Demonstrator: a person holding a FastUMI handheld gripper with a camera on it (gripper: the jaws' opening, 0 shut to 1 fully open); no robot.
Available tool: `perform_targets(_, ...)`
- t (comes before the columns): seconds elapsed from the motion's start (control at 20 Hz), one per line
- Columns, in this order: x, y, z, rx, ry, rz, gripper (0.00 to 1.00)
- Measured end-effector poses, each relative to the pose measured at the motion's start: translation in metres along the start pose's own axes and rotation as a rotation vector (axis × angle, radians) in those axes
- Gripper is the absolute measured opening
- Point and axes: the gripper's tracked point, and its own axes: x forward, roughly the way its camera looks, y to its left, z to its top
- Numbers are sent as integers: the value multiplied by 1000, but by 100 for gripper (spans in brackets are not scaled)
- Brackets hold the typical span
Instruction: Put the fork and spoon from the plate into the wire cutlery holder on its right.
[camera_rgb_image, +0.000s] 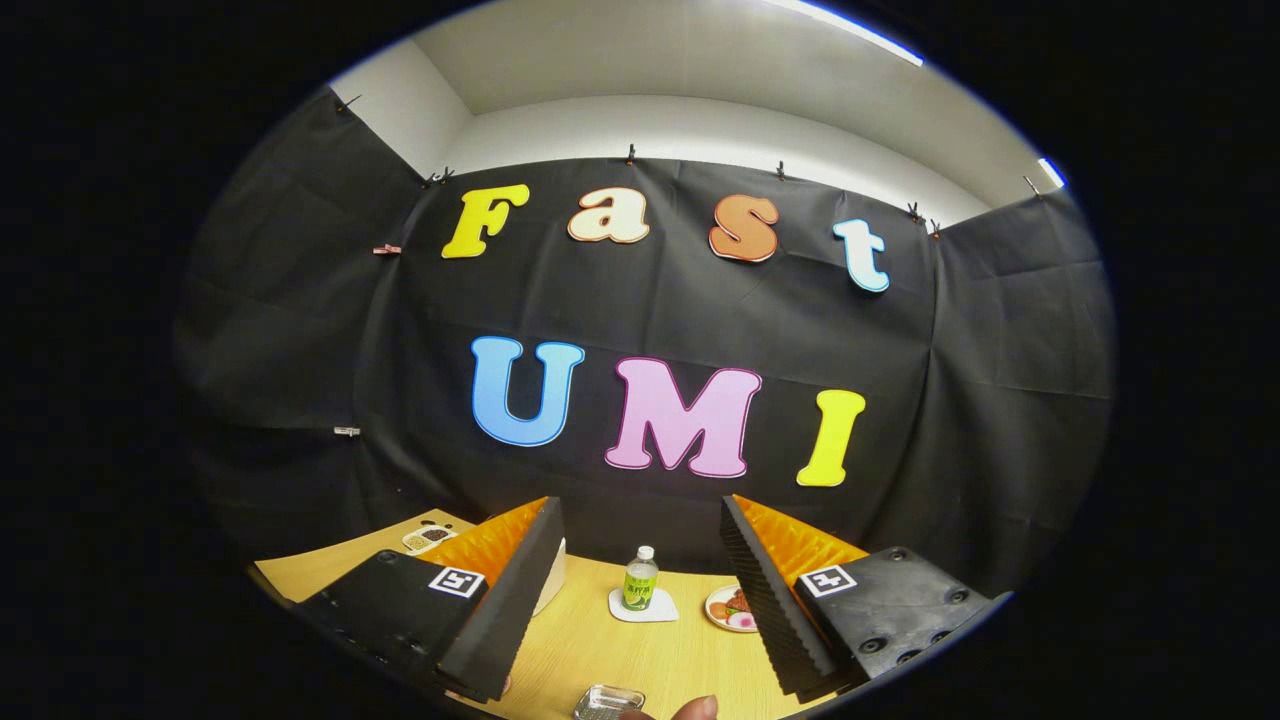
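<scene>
Beyond the wide-open gripper (640, 610), which holds nothing, a small bottle (640, 578) on a white coaster (643, 606) and a food plate (729, 608) are seen on the wooden table (600, 650), a fingertip (694, 709) and a shiny metal object (607, 702), perhaps the holder, being nearest.

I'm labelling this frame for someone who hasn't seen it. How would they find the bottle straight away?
Start at the wooden table in front of the black cloth wall. The gripper is open, and the bottle stands upright beyond its fingers, in the gap between them, on a white coaster. It alone stands tall, with a white cap and green label.
</scene>
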Motion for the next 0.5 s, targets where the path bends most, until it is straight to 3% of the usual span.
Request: perform_targets(0.5, 0, 21, 0, -3, 14, 21, 98)
